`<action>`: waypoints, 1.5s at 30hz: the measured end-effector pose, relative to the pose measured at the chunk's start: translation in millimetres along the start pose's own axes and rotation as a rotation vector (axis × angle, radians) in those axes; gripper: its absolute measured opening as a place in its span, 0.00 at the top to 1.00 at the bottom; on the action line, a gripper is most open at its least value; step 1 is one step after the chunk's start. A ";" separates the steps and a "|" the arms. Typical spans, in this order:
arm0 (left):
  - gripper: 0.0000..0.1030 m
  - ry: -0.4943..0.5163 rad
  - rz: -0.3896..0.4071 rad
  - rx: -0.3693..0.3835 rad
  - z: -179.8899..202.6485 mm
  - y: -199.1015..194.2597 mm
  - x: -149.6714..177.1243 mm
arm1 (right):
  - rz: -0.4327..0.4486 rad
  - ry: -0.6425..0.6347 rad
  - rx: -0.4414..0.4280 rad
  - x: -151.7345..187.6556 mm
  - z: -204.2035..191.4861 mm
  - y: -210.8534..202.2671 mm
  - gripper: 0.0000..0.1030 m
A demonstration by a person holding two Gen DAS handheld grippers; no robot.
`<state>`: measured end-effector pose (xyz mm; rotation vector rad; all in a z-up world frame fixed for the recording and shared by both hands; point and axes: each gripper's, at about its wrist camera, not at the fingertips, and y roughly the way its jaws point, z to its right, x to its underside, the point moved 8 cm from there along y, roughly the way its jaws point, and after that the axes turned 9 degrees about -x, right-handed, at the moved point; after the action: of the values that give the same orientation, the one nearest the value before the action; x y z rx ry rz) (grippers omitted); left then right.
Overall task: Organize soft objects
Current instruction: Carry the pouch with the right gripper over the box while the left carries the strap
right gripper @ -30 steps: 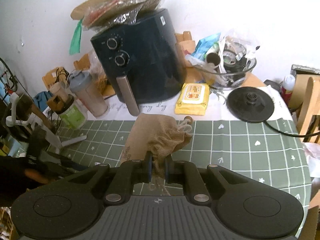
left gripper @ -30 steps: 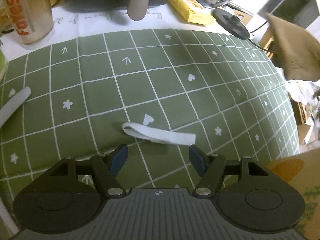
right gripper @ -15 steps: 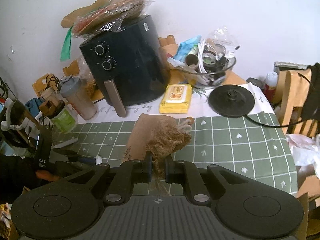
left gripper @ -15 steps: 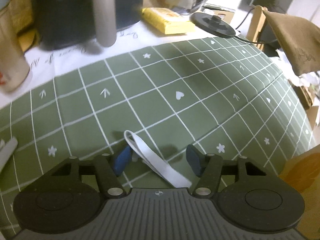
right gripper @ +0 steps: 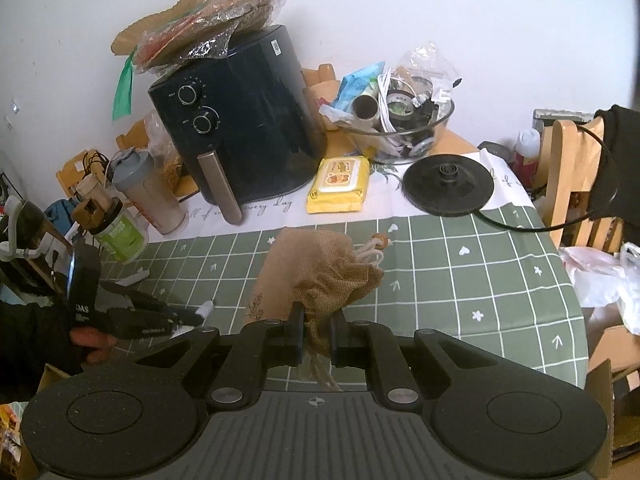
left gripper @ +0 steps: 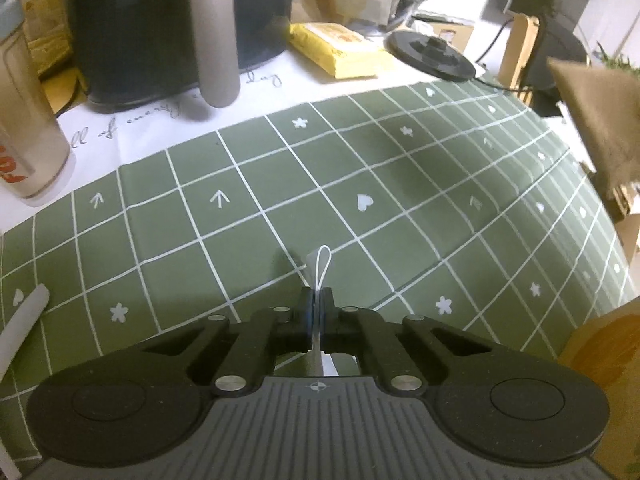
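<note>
A white fabric strip (left gripper: 319,270) stands pinched edge-on over the green checked tablecloth (left gripper: 248,216), its loop poking out past the pads. My left gripper (left gripper: 317,304) is shut on it. In the right wrist view that same left gripper (right gripper: 188,316) shows at the left, held by a hand, with the strip's white end (right gripper: 207,307) at its tip. My right gripper (right gripper: 317,320) is shut on the bunched mouth of a brown burlap drawstring pouch (right gripper: 320,276), which hangs above the cloth. The pouch (left gripper: 600,120) also appears at the right edge of the left wrist view.
A black air fryer (right gripper: 240,120), a yellow wipes pack (right gripper: 339,184), a black kettle base (right gripper: 448,184) and a glass bowl of clutter (right gripper: 400,120) line the back. A shaker bottle (right gripper: 148,196) and a green jar (right gripper: 116,232) stand at the left. A wooden chair (right gripper: 576,184) is at the right.
My left gripper has closed from wide open onto the white strip, which now stands edge-on between the pads. The right gripper has drifted sideways a little with the pouch still held.
</note>
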<state>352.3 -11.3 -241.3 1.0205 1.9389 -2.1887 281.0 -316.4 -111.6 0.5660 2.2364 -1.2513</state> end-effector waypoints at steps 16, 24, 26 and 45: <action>0.97 -0.136 0.092 -0.048 -14.0 -64.3 -20.7 | 0.000 -0.007 -0.056 4.4 -5.9 -14.1 0.86; 0.97 -0.174 0.164 -0.050 -4.0 -117.9 -23.6 | 0.004 -0.024 -0.118 6.0 -18.8 -27.3 0.86; 0.97 -0.175 0.182 -0.056 1.2 -132.0 -24.5 | 0.007 -0.031 -0.137 6.5 -24.2 -33.1 0.86; 0.97 -0.217 0.284 -0.059 54.4 -221.4 3.5 | -0.006 -0.072 -0.301 32.9 -65.5 -75.0 0.86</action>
<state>227.4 -11.2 -50.5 0.9391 1.6428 -1.9830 196.8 -292.8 -53.7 0.3925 2.3070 -0.8976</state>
